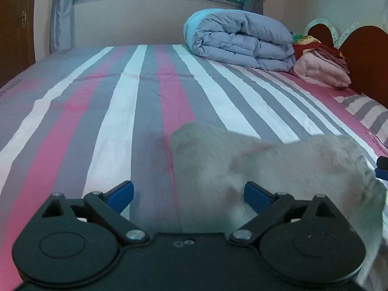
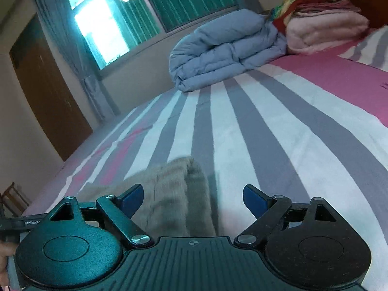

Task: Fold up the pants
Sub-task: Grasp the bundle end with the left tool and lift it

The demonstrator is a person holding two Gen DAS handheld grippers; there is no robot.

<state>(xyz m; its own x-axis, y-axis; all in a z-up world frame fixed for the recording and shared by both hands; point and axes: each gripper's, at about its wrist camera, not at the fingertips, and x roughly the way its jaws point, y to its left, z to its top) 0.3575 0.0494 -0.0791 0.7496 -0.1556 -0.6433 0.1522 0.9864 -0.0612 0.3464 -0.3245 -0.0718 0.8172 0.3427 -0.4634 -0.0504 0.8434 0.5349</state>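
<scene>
The pants point(image 1: 274, 169) are pale beige-grey cloth lying bunched on the striped bed, blurred, at the lower right of the left wrist view. My left gripper point(image 1: 188, 197) is open and empty, with its right finger point(image 1: 254, 196) over the cloth's near edge. In the right wrist view the pants point(image 2: 174, 194) lie folded at the lower left. My right gripper point(image 2: 192, 200) is open and empty; its left finger point(image 2: 132, 200) is over the cloth.
The bed sheet point(image 1: 135, 101) has pink, grey and white stripes. A folded blue-grey duvet point(image 1: 240, 38) and pink folded blankets point(image 1: 320, 68) sit at the far right by the headboard point(image 1: 363, 55). A striped pillow point(image 1: 366, 111) lies at right. A window point(image 2: 150, 7) and door point(image 2: 48, 89) stand beyond.
</scene>
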